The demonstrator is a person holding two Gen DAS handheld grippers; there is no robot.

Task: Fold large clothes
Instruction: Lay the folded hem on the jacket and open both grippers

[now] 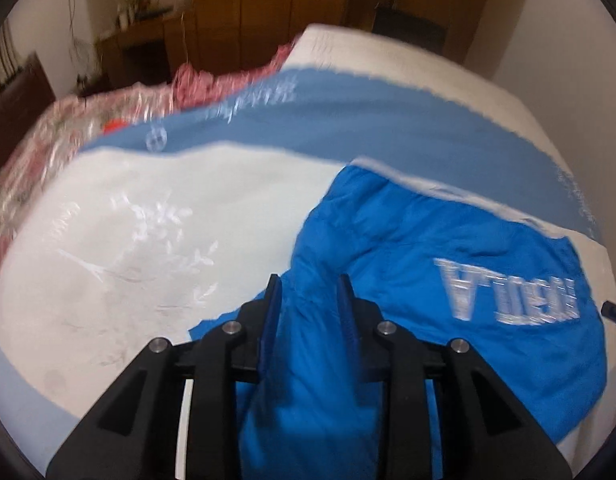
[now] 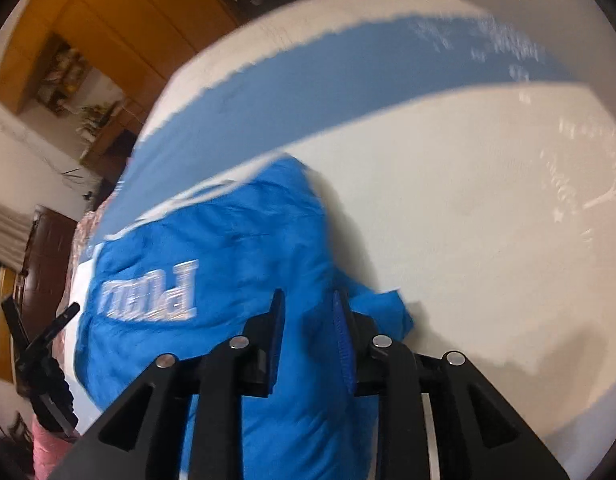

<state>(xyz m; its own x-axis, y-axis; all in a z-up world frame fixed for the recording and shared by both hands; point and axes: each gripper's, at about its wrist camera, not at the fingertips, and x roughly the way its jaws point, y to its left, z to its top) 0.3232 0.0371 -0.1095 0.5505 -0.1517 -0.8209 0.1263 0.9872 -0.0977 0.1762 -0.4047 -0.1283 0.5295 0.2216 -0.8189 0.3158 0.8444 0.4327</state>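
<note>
Jacket (image 1: 448,248): bright blue and puffy, lying on the bed; it fills the lower right of the left wrist view and the lower left and centre of the right wrist view; white block letters are printed on it, blurred and upside down in both views; a white trim runs along its far edge

Left gripper (image 1: 310,292): rises from the bottom centre of its own view, black with blue pads; its claw stands a little apart with a fold of the blue jacket between the two fingers; the cloth fills the gap, but the blur hides whether the pads press on it; the same tool shows at the far left edge of the right wrist view, black and small

Right gripper (image 2: 308,304): bottom centre of its own view; its claw is slightly apart as well, with jacket cloth bunched between the fingers; whether it pinches the cloth I cannot tell; a black tip of it shows at the right edge of the left wrist view

Bed cover (image 1: 155,216): white with a faint leaf pattern and a broad pale blue band across the far side; it lies under the jacket

Pink bedding (image 1: 47,152): glossy and patterned, heaped at the upper left of the left wrist view

Wardrobe (image 1: 247,4): brown wood, at the top of the frame beyond the bed

Sharpness: both views are smeared by motion
</note>
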